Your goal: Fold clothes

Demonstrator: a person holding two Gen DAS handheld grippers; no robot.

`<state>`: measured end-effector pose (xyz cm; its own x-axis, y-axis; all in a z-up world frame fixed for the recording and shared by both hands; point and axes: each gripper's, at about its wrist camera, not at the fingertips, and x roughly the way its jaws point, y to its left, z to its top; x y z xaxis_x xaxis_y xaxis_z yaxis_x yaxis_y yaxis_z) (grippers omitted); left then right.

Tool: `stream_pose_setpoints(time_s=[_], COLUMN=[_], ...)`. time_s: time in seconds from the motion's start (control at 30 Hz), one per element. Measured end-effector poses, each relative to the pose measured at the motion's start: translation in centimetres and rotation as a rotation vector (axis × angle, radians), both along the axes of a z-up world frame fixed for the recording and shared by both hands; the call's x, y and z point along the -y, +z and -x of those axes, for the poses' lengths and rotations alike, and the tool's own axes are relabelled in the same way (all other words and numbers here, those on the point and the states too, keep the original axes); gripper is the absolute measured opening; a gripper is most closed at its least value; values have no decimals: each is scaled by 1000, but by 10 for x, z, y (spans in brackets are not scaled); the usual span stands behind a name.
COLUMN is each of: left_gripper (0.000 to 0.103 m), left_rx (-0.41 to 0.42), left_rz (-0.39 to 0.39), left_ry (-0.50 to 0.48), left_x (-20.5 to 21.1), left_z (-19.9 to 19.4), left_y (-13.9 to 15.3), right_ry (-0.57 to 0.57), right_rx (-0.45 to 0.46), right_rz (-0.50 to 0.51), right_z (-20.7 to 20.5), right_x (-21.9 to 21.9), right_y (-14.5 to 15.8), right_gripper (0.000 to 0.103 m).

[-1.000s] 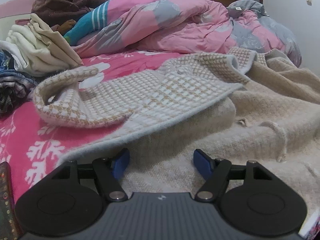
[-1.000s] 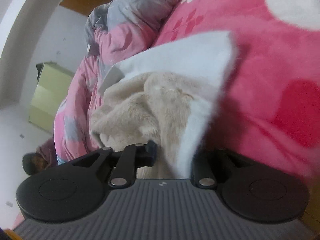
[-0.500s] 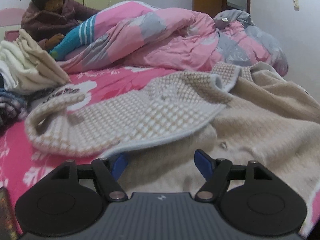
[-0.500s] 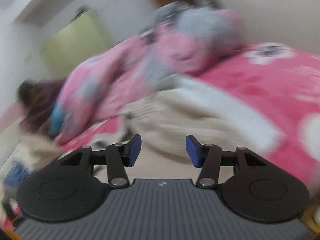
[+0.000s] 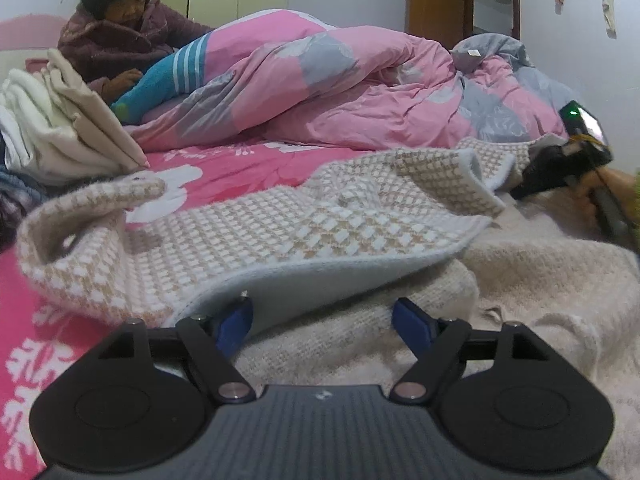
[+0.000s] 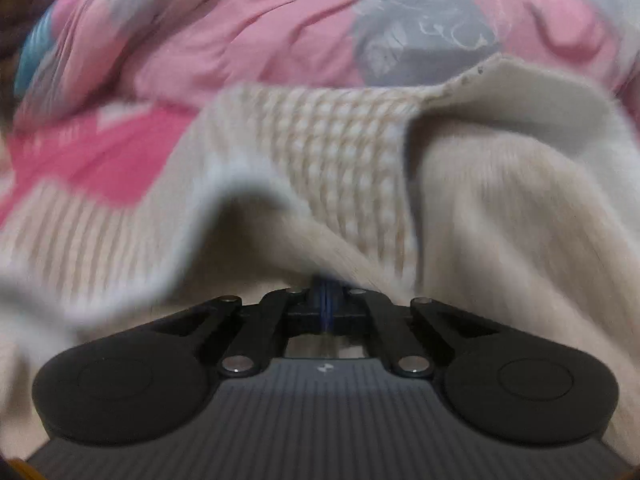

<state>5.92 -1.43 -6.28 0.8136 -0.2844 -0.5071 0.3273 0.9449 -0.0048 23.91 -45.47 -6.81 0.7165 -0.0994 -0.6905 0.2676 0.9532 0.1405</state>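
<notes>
On the pink bed (image 5: 224, 172), a checked cream sweater (image 5: 256, 240) lies spread out. From the left wrist view, the left gripper (image 5: 322, 318) stands wide apart, its 2 blue pads low over the sweater's lifted hem, holding nothing; a folded pile (image 5: 60, 128), a pink quilt (image 5: 340, 88) and a seated person (image 5: 120, 36) show only here. The blurred right wrist view shows the right gripper (image 6: 325, 300) pinched closed on the sweater's fabric.
</notes>
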Motion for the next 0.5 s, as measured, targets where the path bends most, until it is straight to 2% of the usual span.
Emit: stream_pose_setpoints(time_s=[0.13,0.3,0.4,0.43,0.5], left_gripper=[80,81,81,81,81], left_rx=[-8,-11,-16,-17,-18], left_rz=[6,-25,-25,-23,-18], left_ry=[3,5,7,7,7], left_x=[-1,3,3,2,2], left_z=[-1,-1,0,0,0], left_y=[-3,-5,-4,-4,-4], right_ry=[-65,-174,-232,-217,-148], right_rx=[46,137,119,106,99], right_rz=[-19,-8,-37,-54,-114], right_z=[-38,-64,-64,-57,-36], right_x=[26,42,39,34,22], right_y=[0,-9,-3,5,24], right_gripper=[0,0,0,0,9])
